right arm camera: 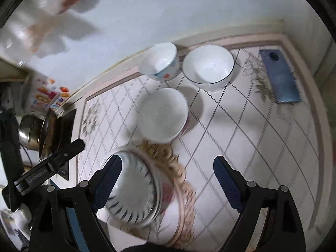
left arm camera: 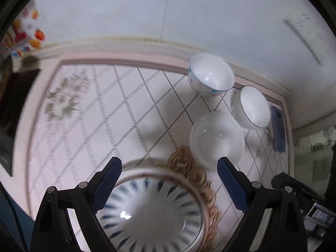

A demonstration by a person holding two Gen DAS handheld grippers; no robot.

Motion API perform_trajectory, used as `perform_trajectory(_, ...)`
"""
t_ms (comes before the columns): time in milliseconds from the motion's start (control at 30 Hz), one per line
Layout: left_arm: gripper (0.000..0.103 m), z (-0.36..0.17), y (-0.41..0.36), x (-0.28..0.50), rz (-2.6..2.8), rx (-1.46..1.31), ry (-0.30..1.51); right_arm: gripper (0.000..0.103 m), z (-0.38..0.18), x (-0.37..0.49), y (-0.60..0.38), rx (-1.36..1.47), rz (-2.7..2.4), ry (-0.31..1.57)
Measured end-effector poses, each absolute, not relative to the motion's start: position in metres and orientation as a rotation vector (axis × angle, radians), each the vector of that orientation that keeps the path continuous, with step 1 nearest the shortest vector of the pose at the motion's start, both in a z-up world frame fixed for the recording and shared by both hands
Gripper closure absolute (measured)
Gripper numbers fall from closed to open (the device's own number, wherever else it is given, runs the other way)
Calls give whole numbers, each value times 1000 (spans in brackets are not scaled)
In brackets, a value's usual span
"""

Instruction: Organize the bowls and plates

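Jaws of the left hand-held gripper and right hand-held gripper gape wide, holding nothing, above a blue-striped bowl apparently resting on a plate near the worktop front edge. Three white bowls crowd the far edge; a hasty grab could knock them.

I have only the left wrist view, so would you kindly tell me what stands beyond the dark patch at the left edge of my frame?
Observer: A steel pot sits there with what looks like a pan beside it, next to a dark cooktop.
Operator: Thank you. Is the right gripper open?
Observer: Yes, the right gripper is open and grips nothing; the striped bowl lies by its left-hand finger.
Operator: And the blue shape at the far right corner?
Observer: It is a flat blue slab, seemingly a phone, lying on the tablecloth.
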State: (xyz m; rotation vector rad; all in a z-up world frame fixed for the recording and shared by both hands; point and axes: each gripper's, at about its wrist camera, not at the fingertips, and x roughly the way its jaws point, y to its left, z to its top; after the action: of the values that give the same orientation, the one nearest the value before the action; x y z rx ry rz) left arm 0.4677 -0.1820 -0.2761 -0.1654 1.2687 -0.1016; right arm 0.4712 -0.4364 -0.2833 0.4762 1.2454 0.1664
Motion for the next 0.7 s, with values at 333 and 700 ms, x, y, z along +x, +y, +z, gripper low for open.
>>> perform_trajectory(333, 48, -348, -211, 523, -135, -186, 1443, 30, -372, 552, -453, 571, 210, 1366)
perform_trajectory(700, 85, -356, -240, 514, -191, -112, 1439, 85, -401, 560, -435, 596, 264, 1399)
